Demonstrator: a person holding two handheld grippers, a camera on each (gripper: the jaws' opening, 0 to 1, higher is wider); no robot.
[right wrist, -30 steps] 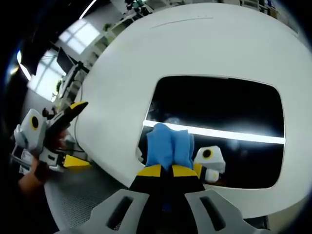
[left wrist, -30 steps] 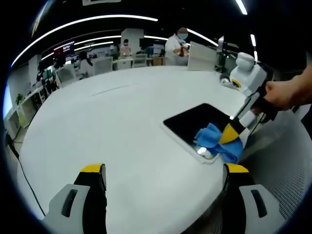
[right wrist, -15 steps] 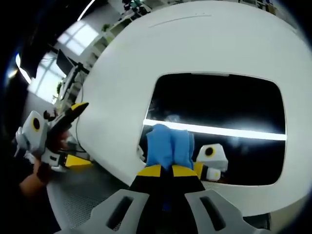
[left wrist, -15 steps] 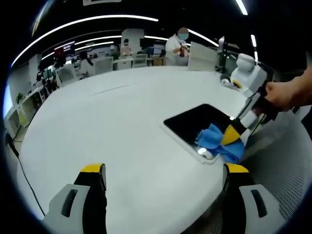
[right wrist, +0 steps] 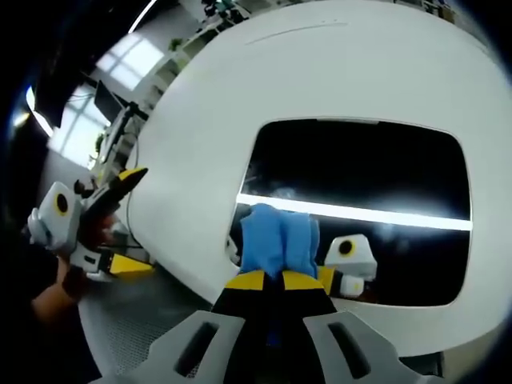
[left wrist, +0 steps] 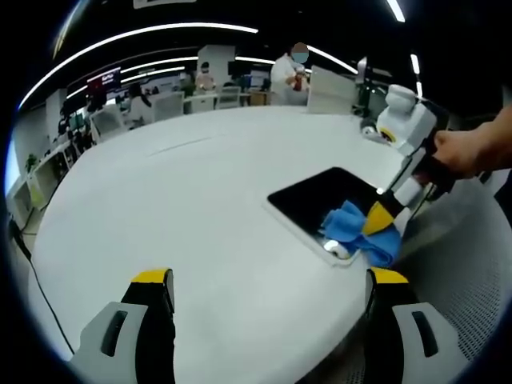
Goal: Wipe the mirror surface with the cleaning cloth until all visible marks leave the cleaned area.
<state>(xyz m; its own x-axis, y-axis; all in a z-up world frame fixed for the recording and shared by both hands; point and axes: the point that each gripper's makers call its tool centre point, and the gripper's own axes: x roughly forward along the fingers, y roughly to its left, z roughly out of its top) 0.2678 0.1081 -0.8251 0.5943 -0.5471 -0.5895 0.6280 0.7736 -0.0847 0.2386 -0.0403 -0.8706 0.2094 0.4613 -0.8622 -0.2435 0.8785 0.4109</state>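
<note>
A dark rectangular mirror [left wrist: 320, 200] [right wrist: 360, 176] lies flat on the round white table [left wrist: 176, 208], near its edge. My right gripper [right wrist: 276, 278] is shut on a blue cleaning cloth [right wrist: 276, 238] [left wrist: 352, 230] and presses it onto the mirror's near corner. In the left gripper view that right gripper [left wrist: 382, 216] reaches in from the right, held by a hand [left wrist: 468, 152]. My left gripper [left wrist: 268, 280] hovers open over bare table, well short of the mirror. In the right gripper view the left gripper [right wrist: 88, 220] hangs off the table's edge at the left. The mirror reflects a ceiling light strip [right wrist: 360, 214].
The white table [right wrist: 216, 104] stretches far beyond the mirror. Grey carpet [right wrist: 120, 320] lies below the table's edge. Desks, screens and people [left wrist: 292, 76] stand at the far side of the room behind the table.
The cloth and right gripper have barely shifted on the mirror's corner. The left gripper has stayed open and in place.
</note>
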